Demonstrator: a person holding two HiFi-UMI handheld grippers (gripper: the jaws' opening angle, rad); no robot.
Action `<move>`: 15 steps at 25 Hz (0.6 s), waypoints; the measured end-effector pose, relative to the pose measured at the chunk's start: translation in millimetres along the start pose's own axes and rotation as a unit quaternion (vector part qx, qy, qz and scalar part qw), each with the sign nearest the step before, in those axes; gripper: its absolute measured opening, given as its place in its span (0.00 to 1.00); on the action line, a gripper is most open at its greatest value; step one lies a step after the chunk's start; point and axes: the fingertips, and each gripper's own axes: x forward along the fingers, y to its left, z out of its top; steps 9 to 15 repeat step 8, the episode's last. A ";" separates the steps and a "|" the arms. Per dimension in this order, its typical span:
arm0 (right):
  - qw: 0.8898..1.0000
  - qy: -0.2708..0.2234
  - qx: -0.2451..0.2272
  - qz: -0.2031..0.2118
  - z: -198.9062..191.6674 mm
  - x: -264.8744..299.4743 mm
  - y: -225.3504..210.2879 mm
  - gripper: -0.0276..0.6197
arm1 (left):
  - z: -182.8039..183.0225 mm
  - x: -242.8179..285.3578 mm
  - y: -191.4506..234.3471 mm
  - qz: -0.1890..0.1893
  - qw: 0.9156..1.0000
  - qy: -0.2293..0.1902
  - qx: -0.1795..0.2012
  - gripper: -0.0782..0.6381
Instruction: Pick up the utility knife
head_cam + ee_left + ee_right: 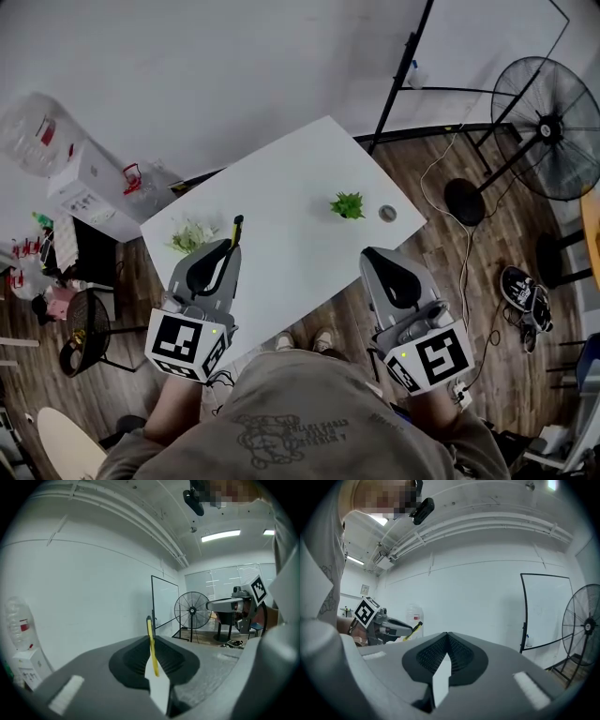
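Note:
In the head view the utility knife [235, 230], thin, yellow with a black tip, sticks out forward from my left gripper [228, 247], which is shut on it and held above the white table [291, 173] near its left front edge. The left gripper view shows the knife [151, 645] as a yellow strip standing between the closed jaws. My right gripper [374, 254] hovers over the table's right front edge. The right gripper view has its jaws [447, 634] pressed together with nothing between them. That view also catches the left gripper [389, 627] with the knife [416, 629].
On the table stand a small green plant [348, 204], a paler plant [190, 236] and a small grey round thing [387, 214]. A floor fan [553, 127] and a black frame stand [403, 66] are at the right. Boxes and a water bottle [37, 131] crowd the left.

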 end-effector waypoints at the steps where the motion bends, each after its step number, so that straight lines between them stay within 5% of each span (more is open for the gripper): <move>1: 1.000 0.001 0.000 0.000 -0.5 0.0 0.0 0.09 | -0.7 0.2 -0.2 -0.001 1.000 0.002 -0.001 0.15; 15: 1.000 0.016 0.001 -0.005 -9.9 -3.0 -5.0 0.09 | -0.5 2.0 -1.9 -0.004 1.000 0.001 -0.003 0.15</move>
